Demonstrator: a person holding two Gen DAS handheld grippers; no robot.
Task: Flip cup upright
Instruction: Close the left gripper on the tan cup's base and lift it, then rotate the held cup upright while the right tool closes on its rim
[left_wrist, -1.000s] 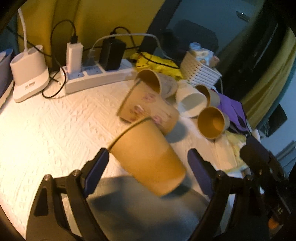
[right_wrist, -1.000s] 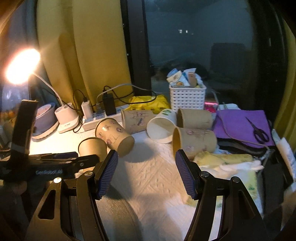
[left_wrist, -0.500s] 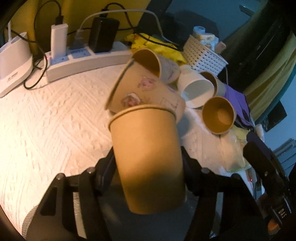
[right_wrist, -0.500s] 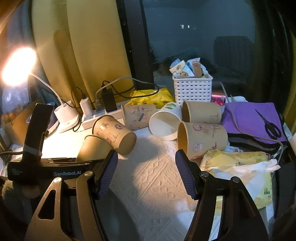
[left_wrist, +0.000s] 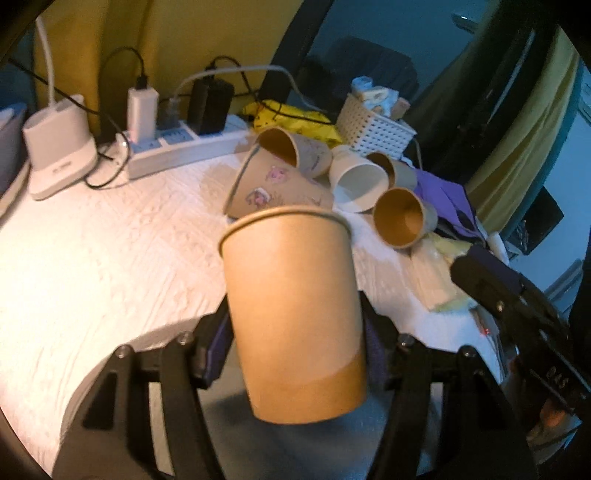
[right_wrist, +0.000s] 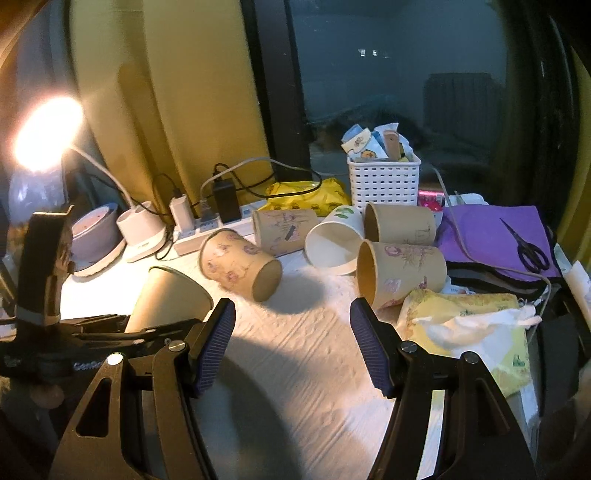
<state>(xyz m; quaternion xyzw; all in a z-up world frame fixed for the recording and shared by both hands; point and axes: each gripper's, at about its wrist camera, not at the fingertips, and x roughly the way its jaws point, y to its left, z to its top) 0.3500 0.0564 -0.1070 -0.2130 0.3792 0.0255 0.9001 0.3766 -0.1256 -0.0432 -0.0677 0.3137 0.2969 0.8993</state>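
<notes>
My left gripper (left_wrist: 295, 347) is shut on a plain brown paper cup (left_wrist: 291, 310), held nearly upright with its rim at the top, above the white textured mat (left_wrist: 110, 258). The same cup (right_wrist: 166, 299) shows at the left of the right wrist view, tilted in the left gripper's fingers. My right gripper (right_wrist: 291, 343) is open and empty above the mat. Several other paper cups lie on their sides behind: a flowered one (left_wrist: 273, 188), a white one (left_wrist: 356, 181) and a brown one (left_wrist: 402, 218).
A white power strip (left_wrist: 184, 147) with chargers and a white lamp base (left_wrist: 59, 147) stand at the back left. A white basket (right_wrist: 384, 181), yellow packet (right_wrist: 306, 195), purple cloth with scissors (right_wrist: 528, 247) and a yellow tissue pack (right_wrist: 465, 332) lie at the right.
My left gripper has closed on the brown cup, lifted it off the mat and turned it from lying tilted to nearly upright. The right gripper stays open and has barely moved.
</notes>
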